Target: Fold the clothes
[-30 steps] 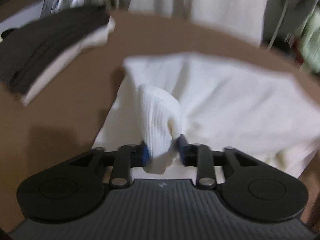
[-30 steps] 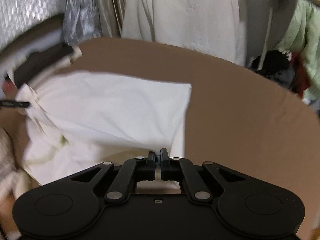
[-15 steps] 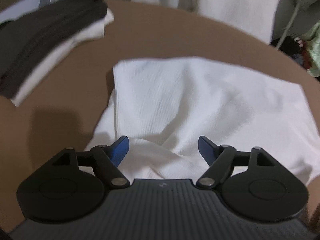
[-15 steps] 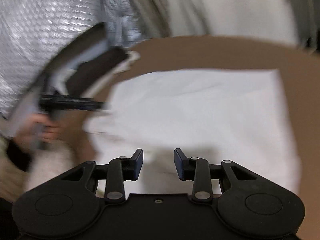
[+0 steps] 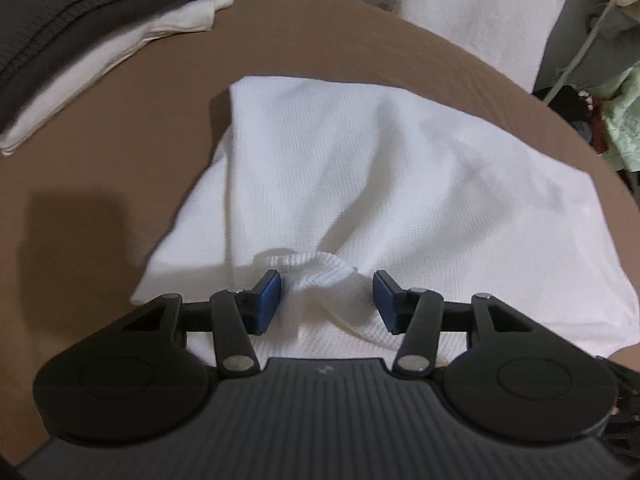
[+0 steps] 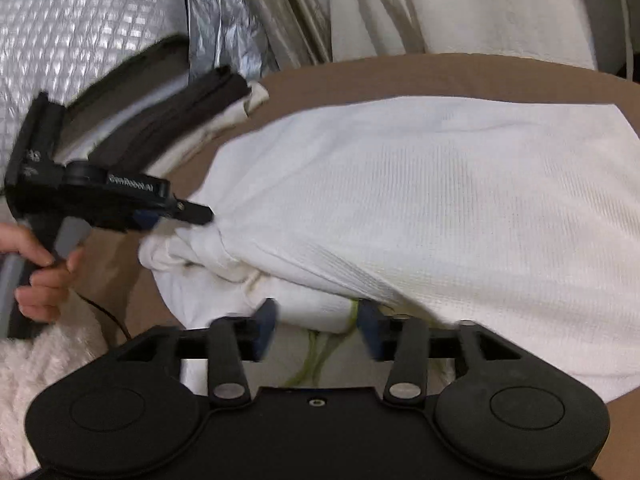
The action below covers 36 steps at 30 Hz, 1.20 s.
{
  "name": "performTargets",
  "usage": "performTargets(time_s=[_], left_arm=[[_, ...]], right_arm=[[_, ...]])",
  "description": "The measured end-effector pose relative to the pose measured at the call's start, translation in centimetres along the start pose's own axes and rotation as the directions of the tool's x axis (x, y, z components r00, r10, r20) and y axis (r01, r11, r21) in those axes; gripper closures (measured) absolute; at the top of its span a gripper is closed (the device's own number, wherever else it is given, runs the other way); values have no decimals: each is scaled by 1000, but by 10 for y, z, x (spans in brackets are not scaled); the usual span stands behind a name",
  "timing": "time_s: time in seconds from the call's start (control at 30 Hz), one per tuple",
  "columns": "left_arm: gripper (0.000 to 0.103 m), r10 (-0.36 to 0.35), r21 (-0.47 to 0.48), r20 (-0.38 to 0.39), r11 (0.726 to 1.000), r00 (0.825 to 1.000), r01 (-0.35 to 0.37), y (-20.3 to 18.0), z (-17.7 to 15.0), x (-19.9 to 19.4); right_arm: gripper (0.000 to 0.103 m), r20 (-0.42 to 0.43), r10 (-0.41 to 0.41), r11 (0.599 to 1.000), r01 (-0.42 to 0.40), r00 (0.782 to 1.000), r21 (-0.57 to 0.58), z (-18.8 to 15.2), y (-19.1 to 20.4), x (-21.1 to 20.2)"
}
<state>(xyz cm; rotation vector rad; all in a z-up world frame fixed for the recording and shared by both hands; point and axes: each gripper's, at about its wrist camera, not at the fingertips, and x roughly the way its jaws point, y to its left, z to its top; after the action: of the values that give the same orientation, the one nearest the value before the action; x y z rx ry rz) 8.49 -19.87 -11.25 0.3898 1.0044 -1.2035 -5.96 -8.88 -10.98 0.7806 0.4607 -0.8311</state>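
The white garment [image 5: 400, 184] lay on the brown worktop [image 5: 120, 128], doubled over, with a folded stack [image 5: 80, 32] of dark and cream clothes well apart at ten o'clock from it.

A second before, the left tool [image 5: 326, 300] had been pinching a ribbed bunch of the cloth and holding it up, while the right tool [image 6: 316, 330] was pressed together at the near edge. Half a second before, both had let go and the cloth had dropped flat. Now both were spread again but partly narrowed, each set low over the near edge at six o'clock. The left straddled a ribbed hem [image 5: 320, 268] that humped up between its blue pads [image 5: 267, 300] without being squeezed. The right stood over a rumpled roll of cloth showing a yellow-green mark [image 6: 348, 320]; its pads were blurred, so I judged it was moving.

From the right camera, the left tool [image 6: 192, 212] showed at nine o'clock, its tip at the bunched corner of the garment, a hand [image 6: 40, 276] gripping its handle.

To my eye one fold had just been laid down and released, and both tools were lining up on the near edge for a new grip. The edge there was untidy and layered, so a pinch might catch only the top layer.
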Motion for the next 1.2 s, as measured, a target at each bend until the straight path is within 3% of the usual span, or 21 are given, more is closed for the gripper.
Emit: performTargets(time_s=[0.03,0.07,0.13,0.17,0.23,0.33,0.37,0.4,0.47,0.53,0.63,0.8,0.83,0.87,0.9,0.93,1.03,1.07,1.1,1.17,1.2], left_arm=[[65,-5,12,2,1000,1000,5,-2,0,2],[82,-7,31,5,999,1000,7,-5,0,3],[91,-4,68,26,998,1000,2,-12,0,0],[93,12,84,63,996,998,-18,-14,-1,-6],[93,56,111,161,991,985,-74,-17,-2,-24],[93,101,167,314,973,944,-160,-22,-11,-65],[93,92,184,335,970,938,-161,-23,-15,-75],[93,71,200,328,969,942,-143,-24,-20,-80],[90,50,234,232,966,971,-106,-28,-28,-74],[90,83,262,150,957,985,-121,-32,-34,-63],[90,123,262,171,951,977,-166,-32,-34,-68],[90,160,185,213,962,964,-201,-11,-31,-97],[89,153,177,208,966,966,-191,-7,-32,-100],[78,135,165,195,972,971,-169,-3,-32,-102],[55,118,142,179,979,977,-145,2,-31,-103],[46,101,113,161,986,982,-120,6,-29,-103],[42,47,87,85,995,995,-54,9,-22,-87],[40,28,102,60,994,998,-34,6,-21,-81],[32,10,138,42,990,999,-15,0,-20,-74],[20,-8,233,3,972,1000,7,-16,-22,-57],[21,0,283,-16,959,1000,4,-23,-24,-48]], right_arm=[[41,9,9,1000,-9,1000,15,-1,-2,1],[42,20,8,1000,-8,1000,4,1,1,-3],[83,43,3,1000,-2,999,-24,4,9,-12],[88,54,2,999,1,999,-38,6,13,-16],[88,77,-2,998,7,997,-67,9,21,-25],[88,87,15,993,-5,996,-114,13,34,-43],[88,69,37,991,-28,997,-133,14,38,-52],[88,25,12,992,-9,1000,-123,11,35,-47],[88,-72,-51,994,43,996,-99,3,25,-33],[88,-169,-110,992,98,980,-80,-5,15,-19],[88,-201,-44,999,47,979,12,-8,2,-23],[85,-220,-115,991,96,969,-97,-5,7,-39],[83,-222,-147,984,120,964,-132,-6,9,-39],[81,-223,-180,976,144,958,-166,-7,12,-39],[79,-223,-212,965,168,952,-200,-8,14,-40],[79,-199,-222,955,172,955,-241,-10,20,-43],[75,-108,-227,912,173,968,-371,-14,38,-54],[66,-72,-218,892,169,973,-419,-15,45,-57],[56,-45,-231,862,183,972,-473,-14,52,-59],[53,-1,-294,779,239,956,-580,-12,58,-61],[53,7,-322,741,257,947,-620,-7,57,-61]])
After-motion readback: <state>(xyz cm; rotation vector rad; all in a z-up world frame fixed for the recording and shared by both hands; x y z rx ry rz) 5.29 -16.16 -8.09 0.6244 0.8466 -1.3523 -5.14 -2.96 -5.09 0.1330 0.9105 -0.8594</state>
